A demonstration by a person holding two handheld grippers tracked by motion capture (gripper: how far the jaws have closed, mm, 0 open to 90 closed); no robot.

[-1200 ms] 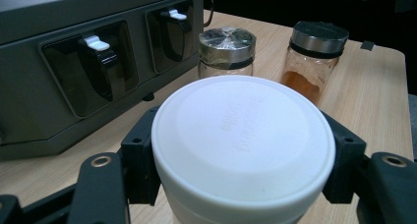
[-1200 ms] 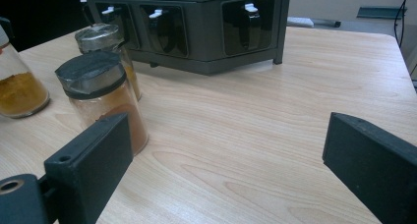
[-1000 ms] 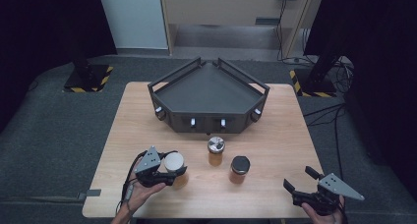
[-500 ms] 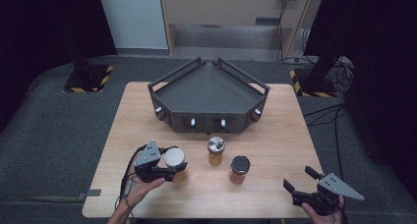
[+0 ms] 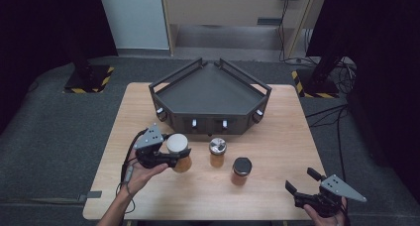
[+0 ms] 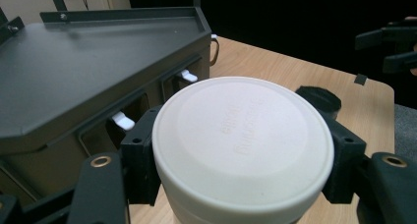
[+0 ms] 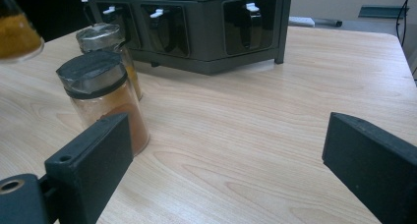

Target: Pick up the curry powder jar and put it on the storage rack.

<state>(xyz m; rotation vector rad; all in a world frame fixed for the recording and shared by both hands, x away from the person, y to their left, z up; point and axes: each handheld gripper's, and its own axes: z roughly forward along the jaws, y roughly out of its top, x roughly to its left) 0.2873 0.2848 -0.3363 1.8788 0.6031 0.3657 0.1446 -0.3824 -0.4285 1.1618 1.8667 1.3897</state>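
- Now the white-lidded jar (image 5: 179,152) is being pinched just under its lid by the left gripper (image 5: 168,156), above the table (image 5: 277,137) in front of the dark rack (image 5: 210,89).
- Meanwhile the right gripper (image 5: 303,181) is being held spread wide at the table's near right corner, nothing between its jaws.
- Between them, a silver-lidded jar (image 5: 217,152) and a black-lidded jar (image 5: 241,170) are being left standing on the wood.

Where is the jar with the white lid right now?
High view: the white-lidded jar sits clamped in the left gripper, left of the silver-lidded jar, before the dark rack.
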